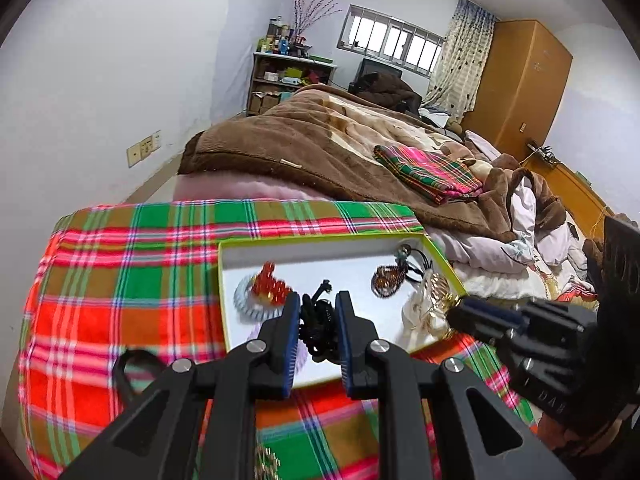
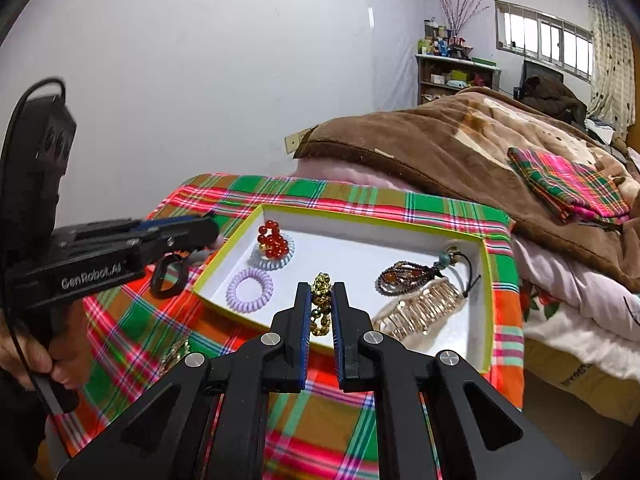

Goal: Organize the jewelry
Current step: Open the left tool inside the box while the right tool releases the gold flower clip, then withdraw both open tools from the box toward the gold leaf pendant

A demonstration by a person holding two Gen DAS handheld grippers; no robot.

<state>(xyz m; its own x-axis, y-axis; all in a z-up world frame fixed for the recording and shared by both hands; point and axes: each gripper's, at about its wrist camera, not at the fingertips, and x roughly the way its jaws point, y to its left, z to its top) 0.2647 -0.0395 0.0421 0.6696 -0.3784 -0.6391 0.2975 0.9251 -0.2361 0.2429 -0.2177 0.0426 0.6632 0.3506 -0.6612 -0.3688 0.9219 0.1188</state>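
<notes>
"GenRobot.AI" is printed in white on the black body of the left gripper [image 2: 212, 236], seen from the right wrist. Letters on the right gripper [image 1: 456, 314] body are too blurred to be read.

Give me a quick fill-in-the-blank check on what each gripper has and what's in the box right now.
1. The left gripper is shut on a ____ corded bracelet.
2. The right gripper is shut on a ____ bead chain.
3. The red bead bracelet lies on a ____ spiral hair tie.
4. The box sits on a ____ cloth.

Missing words: black; gold; white; plaid
</notes>
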